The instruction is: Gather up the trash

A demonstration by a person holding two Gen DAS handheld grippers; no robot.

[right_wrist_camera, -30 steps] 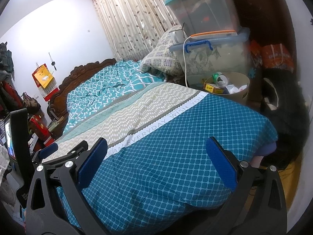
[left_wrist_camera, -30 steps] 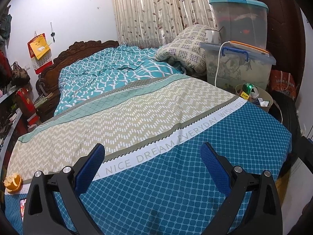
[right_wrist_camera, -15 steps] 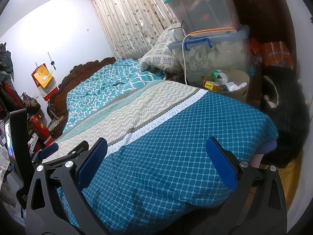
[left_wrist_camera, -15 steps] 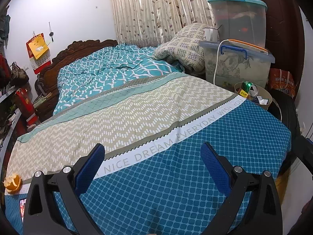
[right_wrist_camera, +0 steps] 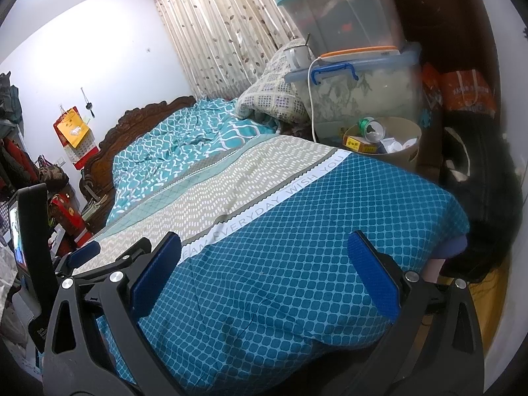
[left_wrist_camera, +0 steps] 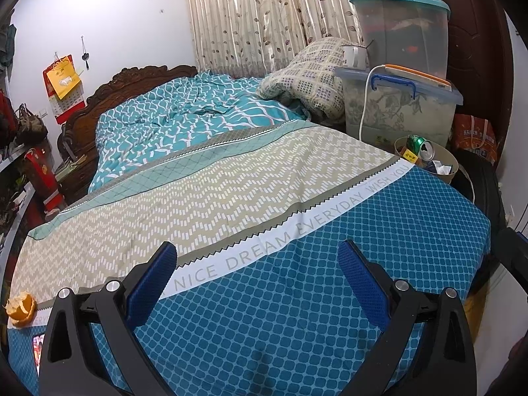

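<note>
Trash bin (right_wrist_camera: 401, 158) beside bed, green can (right_wrist_camera: 372, 127) and cartons inside.

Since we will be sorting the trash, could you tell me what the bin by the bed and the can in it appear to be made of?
Trash bin: probably matte beige plastic, judging by its smooth, thin, uniform wall.
Drink can: thin metal, likely aluminium, given its shiny silver end and glossy green printed side.

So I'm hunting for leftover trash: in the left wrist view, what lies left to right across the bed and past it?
Orange peel on the bed's left edge → left gripper, open → trash bin holding a green can → orange bag.
</note>
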